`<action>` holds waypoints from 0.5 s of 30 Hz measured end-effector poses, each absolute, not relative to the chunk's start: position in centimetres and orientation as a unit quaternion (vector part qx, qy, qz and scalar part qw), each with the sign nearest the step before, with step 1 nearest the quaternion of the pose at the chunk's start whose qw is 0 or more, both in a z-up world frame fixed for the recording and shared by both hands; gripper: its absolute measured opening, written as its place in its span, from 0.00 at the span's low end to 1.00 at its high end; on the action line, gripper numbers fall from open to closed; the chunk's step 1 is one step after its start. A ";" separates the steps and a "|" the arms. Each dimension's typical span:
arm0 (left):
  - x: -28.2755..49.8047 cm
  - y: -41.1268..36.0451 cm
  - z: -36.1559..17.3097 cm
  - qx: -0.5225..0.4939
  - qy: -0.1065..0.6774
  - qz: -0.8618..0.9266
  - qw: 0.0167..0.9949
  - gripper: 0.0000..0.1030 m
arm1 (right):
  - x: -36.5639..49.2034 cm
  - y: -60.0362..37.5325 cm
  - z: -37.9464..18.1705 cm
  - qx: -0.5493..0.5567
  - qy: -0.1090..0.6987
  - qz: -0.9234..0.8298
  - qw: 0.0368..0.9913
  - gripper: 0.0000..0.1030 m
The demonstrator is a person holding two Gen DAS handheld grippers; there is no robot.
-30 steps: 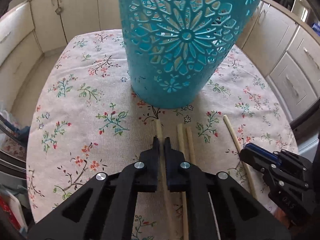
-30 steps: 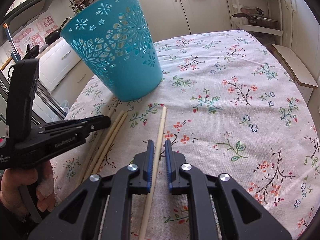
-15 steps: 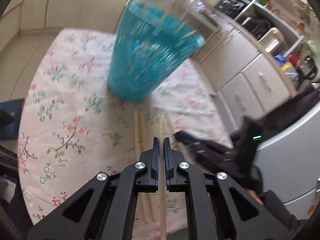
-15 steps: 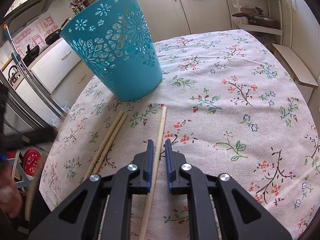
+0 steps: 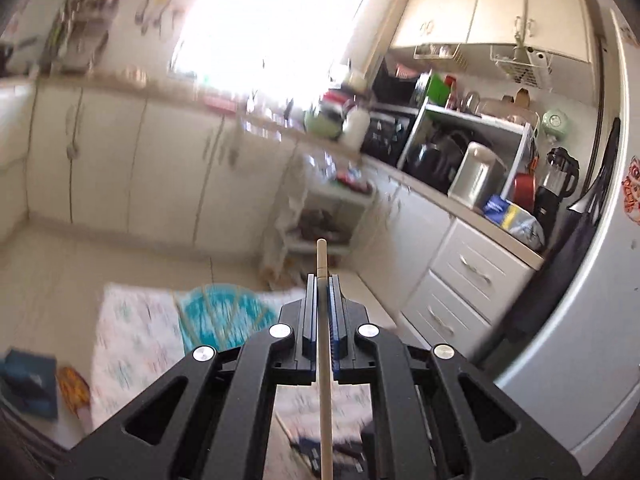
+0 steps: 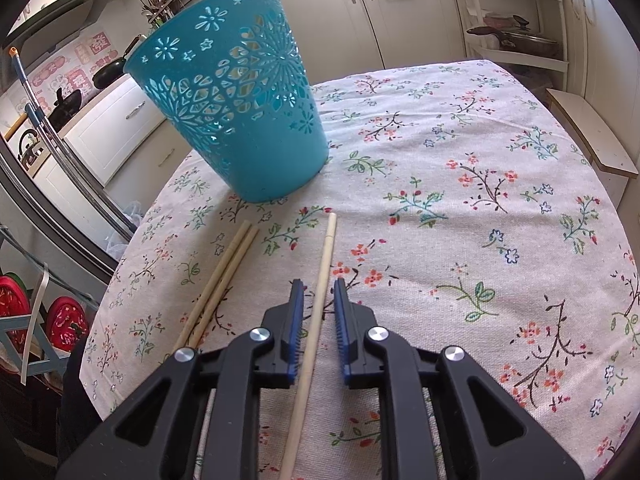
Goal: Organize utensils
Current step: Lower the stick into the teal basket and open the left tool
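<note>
Left hand-held gripper point(image 5: 322, 280) risen — clamping chopstick point(image 5: 321, 258).

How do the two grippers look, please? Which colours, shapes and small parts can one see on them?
The left gripper and right gripper look alike: matte black angular frames with triangular cut-outs, four round silver screws on each, and two flat fingers lined with blue pads; the right's pads show fine ridges. No cables, markings or sleeves are visible.

In my right wrist view the basket point(image 6: 236, 116) stands upper left on the tablecloth point(image 6: 460, 240). Below it, two chopsticks point(image 6: 218, 280) lie touching, left of a single chopstick point(image 6: 320, 288) running down between my right gripper point(image 6: 316, 292) fingers.
</note>
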State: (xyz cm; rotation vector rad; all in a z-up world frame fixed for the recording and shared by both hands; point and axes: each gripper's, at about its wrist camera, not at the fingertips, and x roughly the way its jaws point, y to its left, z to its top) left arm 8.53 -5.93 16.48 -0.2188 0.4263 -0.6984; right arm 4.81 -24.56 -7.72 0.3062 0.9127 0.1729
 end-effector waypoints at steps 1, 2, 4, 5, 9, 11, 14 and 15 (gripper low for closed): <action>9.0 -6.4 17.2 -0.103 0.190 -0.334 0.918 0.05 | 4.8 -24.5 -7.7 0.147 0.438 0.084 0.883 0.16; 9.6 -6.9 17.8 -0.099 0.171 -0.327 0.924 0.05 | 4.8 -24.5 -7.7 0.146 0.438 0.084 0.883 0.17; 10.7 -7.7 18.7 -0.088 0.135 -0.307 0.938 0.05 | 4.8 -24.5 -7.7 0.145 0.438 0.084 0.883 0.17; 11.1 -8.0 19.0 -0.085 0.121 -0.297 0.943 0.05 | 4.8 -24.5 -7.7 0.145 0.438 0.084 0.883 0.17; 13.6 -9.3 18.5 -0.074 0.077 -0.240 0.965 0.05 | 4.8 -24.3 -7.7 0.141 0.437 0.085 0.884 0.20; 14.9 -9.8 17.7 -0.067 0.067 -0.218 0.971 0.05 | 4.8 -24.1 -7.7 0.138 0.436 0.087 0.885 0.21; 16.8 -10.5 16.1 -0.056 0.063 -0.194 0.977 0.05 | 4.8 -24.0 -7.6 0.134 0.436 0.088 0.886 0.22; 17.4 -10.8 15.6 -0.052 0.063 -0.188 0.979 0.05 | 4.8 -24.0 -7.7 0.133 0.435 0.088 0.886 0.23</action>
